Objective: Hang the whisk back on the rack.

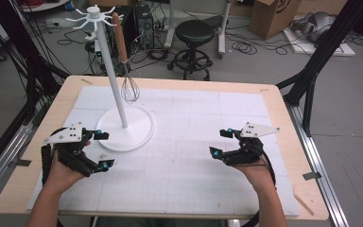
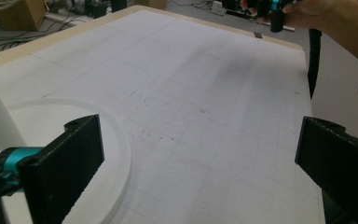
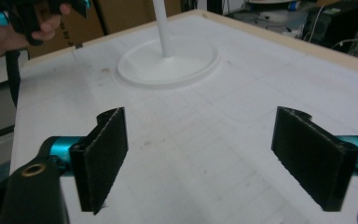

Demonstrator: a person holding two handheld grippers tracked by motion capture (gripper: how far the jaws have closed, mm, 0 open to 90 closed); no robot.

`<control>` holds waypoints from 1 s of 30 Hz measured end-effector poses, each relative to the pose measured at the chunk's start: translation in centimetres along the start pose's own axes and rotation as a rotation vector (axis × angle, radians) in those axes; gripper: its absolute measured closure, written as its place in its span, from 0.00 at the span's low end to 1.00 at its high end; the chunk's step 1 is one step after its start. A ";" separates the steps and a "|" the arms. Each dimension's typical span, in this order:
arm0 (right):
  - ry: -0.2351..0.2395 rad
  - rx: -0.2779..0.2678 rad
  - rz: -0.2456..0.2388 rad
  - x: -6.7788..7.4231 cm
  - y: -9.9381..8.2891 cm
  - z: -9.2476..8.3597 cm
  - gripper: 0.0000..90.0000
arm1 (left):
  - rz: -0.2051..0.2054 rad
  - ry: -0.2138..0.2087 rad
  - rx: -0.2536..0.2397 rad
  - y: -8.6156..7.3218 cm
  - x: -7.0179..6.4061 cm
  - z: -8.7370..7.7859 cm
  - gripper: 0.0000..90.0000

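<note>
A white hook stand [image 1: 115,80] rises from a round base [image 1: 139,127] at the left back of the white mat. A whisk [image 1: 129,87] with a wooden handle hangs from one of its hooks. My left gripper [image 1: 103,150] rests low at the front left, just beside the base [image 2: 121,144], open with nothing between its fingers [image 2: 70,158]. My right gripper [image 1: 219,143] sits low at the front right, also open and empty, its fingers [image 3: 103,154] wide apart over bare mat. The stand's base [image 3: 168,65] lies ahead of it. Each gripper view shows the other hand far off.
The white gridded mat [image 1: 194,165] covers most of the wooden table [image 1: 283,113]. Behind the table stand a black stool [image 1: 196,35], a cardboard box [image 1: 276,14] and loose cables on the floor. Black frame legs [image 1: 312,71] stand at the right.
</note>
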State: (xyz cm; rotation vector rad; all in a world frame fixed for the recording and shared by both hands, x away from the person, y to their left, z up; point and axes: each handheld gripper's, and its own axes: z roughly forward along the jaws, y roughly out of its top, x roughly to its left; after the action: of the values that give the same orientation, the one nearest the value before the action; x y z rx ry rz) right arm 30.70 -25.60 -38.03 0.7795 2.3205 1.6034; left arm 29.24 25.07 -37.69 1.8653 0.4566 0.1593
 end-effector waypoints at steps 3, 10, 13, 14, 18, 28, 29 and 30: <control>-0.004 0.000 -0.008 0.1 -1.3 -0.2 0.19 | 0.000 0.001 0.003 -0.1 0.1 0.0 0.02; -0.009 0.015 -0.006 0.2 -2.7 -0.3 0.19 | -0.004 0.004 0.005 -0.1 0.2 0.1 0.02; -0.021 0.033 -0.011 0.1 -2.8 0.0 0.19 | -0.007 0.008 0.001 -0.2 0.2 0.0 0.02; -0.015 0.032 -0.004 0.1 -2.8 0.0 0.19 | -0.007 0.008 0.001 -0.2 0.2 0.0 0.02; -0.011 0.025 -0.005 0.1 -2.8 0.0 0.19 | -0.010 0.009 0.004 -0.2 0.2 0.1 0.02; -0.016 0.006 0.004 0.0 -2.9 -0.5 0.19 | -0.006 0.004 0.013 -0.3 0.3 0.4 0.02; -0.019 0.010 0.006 0.0 -2.9 -0.5 0.19 | -0.006 0.004 0.013 -0.3 0.2 0.3 0.02; -0.022 0.015 0.008 0.0 -2.9 -0.5 0.19 | -0.007 0.003 0.008 -0.3 0.3 0.3 0.02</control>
State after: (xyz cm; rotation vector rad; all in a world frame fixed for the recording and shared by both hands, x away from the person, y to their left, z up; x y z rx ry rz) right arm 29.55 -26.80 -40.50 0.8062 2.3194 1.5742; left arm 29.51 24.96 -38.07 1.8714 0.4662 0.1561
